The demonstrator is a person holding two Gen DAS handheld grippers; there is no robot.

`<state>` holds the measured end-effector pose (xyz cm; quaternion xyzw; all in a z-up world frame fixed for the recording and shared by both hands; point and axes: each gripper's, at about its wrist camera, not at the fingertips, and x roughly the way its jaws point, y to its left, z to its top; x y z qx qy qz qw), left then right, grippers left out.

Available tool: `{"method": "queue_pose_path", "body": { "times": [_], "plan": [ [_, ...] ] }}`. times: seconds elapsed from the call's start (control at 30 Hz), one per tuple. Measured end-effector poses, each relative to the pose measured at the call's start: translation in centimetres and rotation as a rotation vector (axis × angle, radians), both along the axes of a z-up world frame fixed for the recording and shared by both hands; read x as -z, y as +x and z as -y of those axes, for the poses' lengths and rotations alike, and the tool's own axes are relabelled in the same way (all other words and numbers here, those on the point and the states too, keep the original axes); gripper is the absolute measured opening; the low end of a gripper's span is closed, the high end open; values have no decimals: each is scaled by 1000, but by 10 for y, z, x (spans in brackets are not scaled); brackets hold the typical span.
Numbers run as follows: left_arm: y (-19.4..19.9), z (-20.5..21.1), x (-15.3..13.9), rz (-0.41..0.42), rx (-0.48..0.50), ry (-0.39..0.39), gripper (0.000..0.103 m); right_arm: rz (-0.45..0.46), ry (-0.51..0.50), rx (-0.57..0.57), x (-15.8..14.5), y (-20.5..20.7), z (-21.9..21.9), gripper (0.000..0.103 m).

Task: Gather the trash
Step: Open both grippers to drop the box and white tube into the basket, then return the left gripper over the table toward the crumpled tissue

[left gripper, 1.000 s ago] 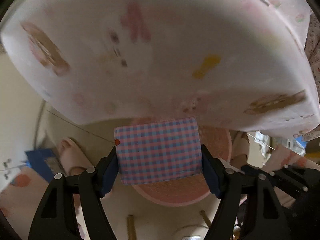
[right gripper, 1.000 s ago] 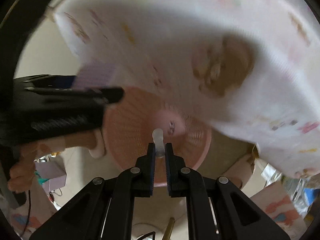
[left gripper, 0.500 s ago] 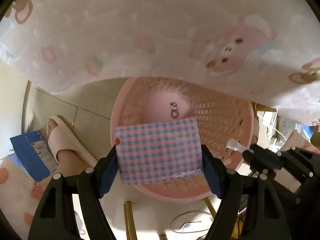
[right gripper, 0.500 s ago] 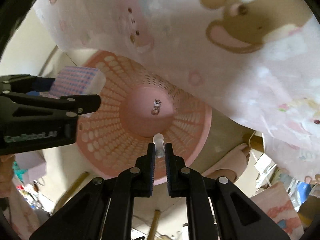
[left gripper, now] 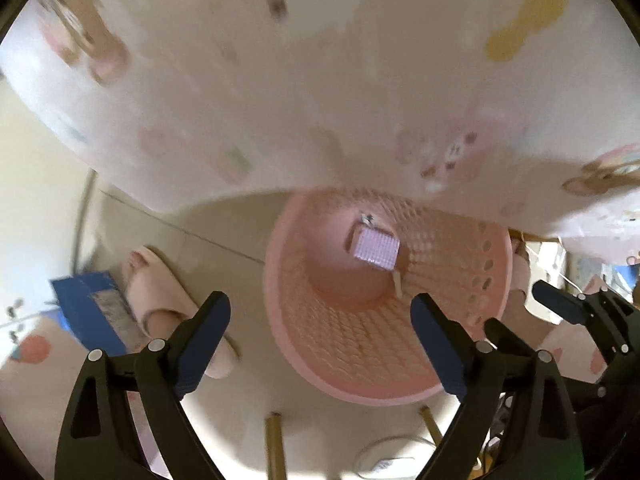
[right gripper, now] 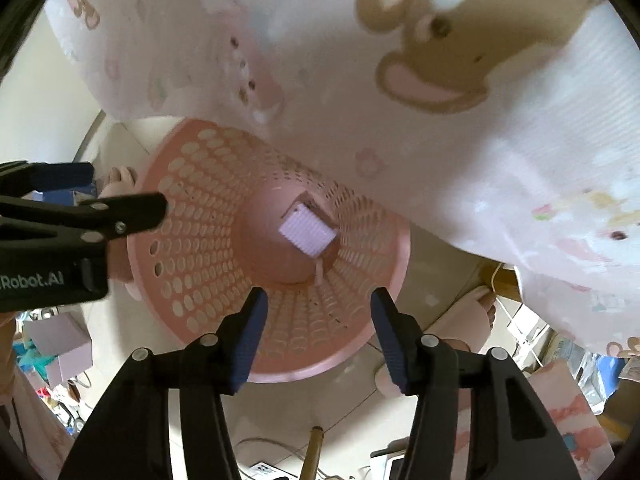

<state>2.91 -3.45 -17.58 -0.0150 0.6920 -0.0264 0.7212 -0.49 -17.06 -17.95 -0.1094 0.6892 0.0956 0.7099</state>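
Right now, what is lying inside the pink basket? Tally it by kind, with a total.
Checked pink-and-blue packet: 1
Small pale tube-like piece: 1
Tiny dark-and-white scrap: 1
Total in the pink basket: 3

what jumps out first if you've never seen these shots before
The pink perforated basket on the floor fills the middle of both views, with a checked packet and a small pale tube lying at its bottom. Above it hangs a pale cartoon-print cloth with a big brown bear face. Both the left gripper and right gripper hover over the basket, jaws just opened and empty.
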Motion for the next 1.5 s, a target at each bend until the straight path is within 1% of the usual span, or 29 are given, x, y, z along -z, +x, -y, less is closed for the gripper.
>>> {"method": "queue_pose_path", "body": {
  "times": [0.1,0.17,0.2,0.27,0.33,0.4,0.47,0.57,0.6,0.63,0.67,0.7,0.8,0.87,0.93,1.03,1.13,1.2,1.23,1.33,1.5],
  "plan": [
    [1,-4,-27,78,-11,26,90,43,4,9,-16,1,0,59],
    [2,-9,-43,121,-20,31,90,90,15,8,-31,0,-1,59],
    [1,-12,-53,147,-27,29,90,119,21,9,-40,0,0,59],
    [0,-18,-70,194,-36,25,90,193,50,19,-64,-2,1,66],
    [-2,-22,-89,250,-40,26,90,250,74,30,-83,-4,2,69],
    [-3,-25,-107,305,-40,33,90,314,99,43,-106,-8,4,70],
    [-4,-27,-120,346,-38,36,90,380,109,50,-125,-9,7,73],
    [-5,-31,-137,397,-45,37,94,471,124,51,-151,-12,9,76],
    [-4,-32,-139,405,-50,37,96,488,129,53,-157,-13,10,77],
    [-2,-33,-141,406,-53,36,97,510,135,58,-162,-13,13,80],
    [1,-35,-144,403,-54,33,97,539,136,70,-170,-11,16,84],
    [6,-37,-146,396,-54,33,97,552,133,78,-173,-10,16,86],
    [24,-42,-155,367,-44,34,98,573,115,106,-184,7,22,86],
    [33,-44,-162,345,-30,59,98,592,96,127,-198,21,30,86],
    [42,-47,-177,386,-19,70,98,607,94,129,-211,34,40,86],
    [59,-49,-203,441,-4,89,98,656,83,149,-234,54,50,86],
    [75,-54,-227,489,-19,54,98,690,100,168,-252,67,57,87],
    [82,-56,-238,517,-21,31,98,719,122,185,-262,73,62,87],
    [85,-57,-242,533,-23,30,100,731,131,193,-265,75,64,88],
    [95,-56,-245,562,-45,48,102,764,148,230,-268,80,72,89],
    [110,-60,-228,531,-69,15,102,784,168,271,-254,82,82,89]
  ]
}}
